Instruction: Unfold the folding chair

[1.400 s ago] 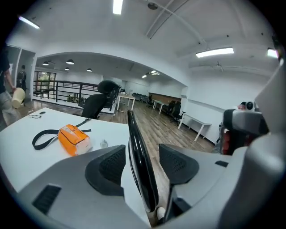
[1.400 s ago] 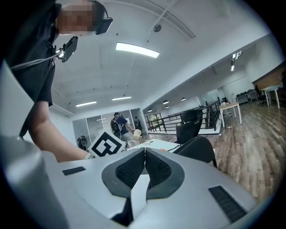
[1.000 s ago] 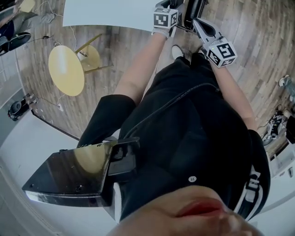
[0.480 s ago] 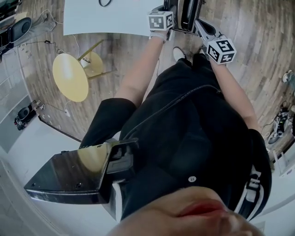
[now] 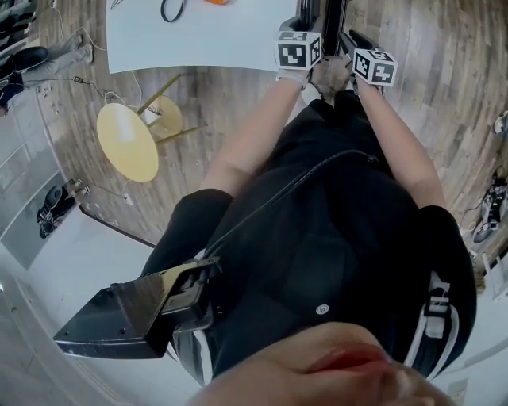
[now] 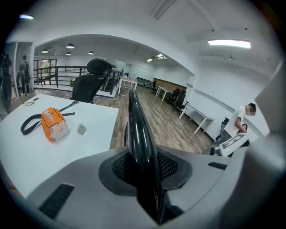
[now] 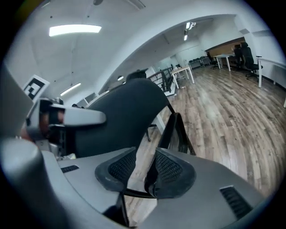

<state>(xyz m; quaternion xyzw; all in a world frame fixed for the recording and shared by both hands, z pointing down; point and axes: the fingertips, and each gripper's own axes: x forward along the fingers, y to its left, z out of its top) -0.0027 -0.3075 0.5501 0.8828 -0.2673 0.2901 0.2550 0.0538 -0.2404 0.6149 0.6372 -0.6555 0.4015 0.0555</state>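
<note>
- From where I stand the job looks barely begun. The folding chair (image 5: pixel 324 17) is upright and looks close to flat, with its dark panel and its thin black frame (image 7: pixel 175 129) near each other rather than swung apart.
- What seems done is the taking hold. The left hand-held gripper (image 6: pixel 145 166) is pinching the glossy black edge of the chair's panel (image 6: pixel 137 129), with both pads pressed against it.
- The right hand-held gripper (image 7: pixel 143 171) is not clamped on anything. Its jaws are opening, with floor showing in the gap. A slim black tube of the frame stands between them, close against one pad, and a thin bar crosses low down.
- What I judge is left: get a firm hold on the frame, pull the seat and back apart until the chair locks open, and set it square on its feet.
- The chair stands on the wooden floor (image 5: pixel 444 95) right in front of the person, between the two hands and just beside the corner of the white surface (image 5: pixel 198 36). A yellow stool (image 5: pixel 129 143) sits well off to the person's left.
- The chair is black all over. It has a smooth, shiny, rounded panel with a narrow edge, which looks plastic and perhaps a bit slick to pinch. The tubular legs are thin. It looks light enough to handle this way.
</note>
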